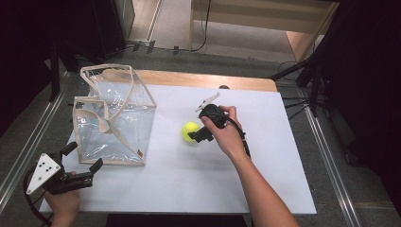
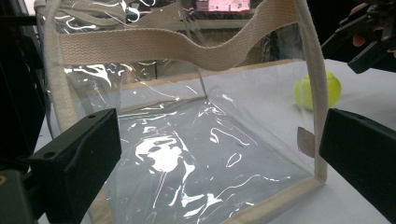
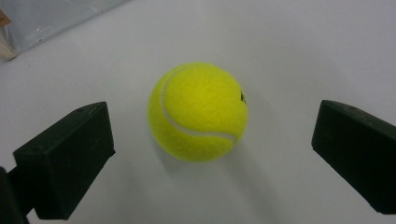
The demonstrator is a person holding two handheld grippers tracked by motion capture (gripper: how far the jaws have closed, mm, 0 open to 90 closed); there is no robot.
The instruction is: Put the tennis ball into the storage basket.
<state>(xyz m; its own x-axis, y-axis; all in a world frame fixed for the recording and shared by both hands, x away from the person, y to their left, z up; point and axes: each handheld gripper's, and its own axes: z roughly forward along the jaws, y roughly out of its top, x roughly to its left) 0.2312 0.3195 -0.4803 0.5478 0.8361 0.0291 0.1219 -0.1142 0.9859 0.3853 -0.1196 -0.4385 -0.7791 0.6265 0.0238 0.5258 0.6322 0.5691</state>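
Observation:
A yellow tennis ball lies on the white table, right of a clear plastic tote bag with cream webbing trim. My right gripper hovers right over the ball, jaws wide open; in the right gripper view the ball sits between and just beyond the two black jaws, untouched. My left gripper is open at the table's near left corner, facing the bag's near side. The bag stands open-topped between its jaws, with the ball and the right gripper beyond.
The bag's strap handle droops across its near face. A wooden strip edges the table's far side. Metal rails run along the floor on both sides, and dark stands are at the far right.

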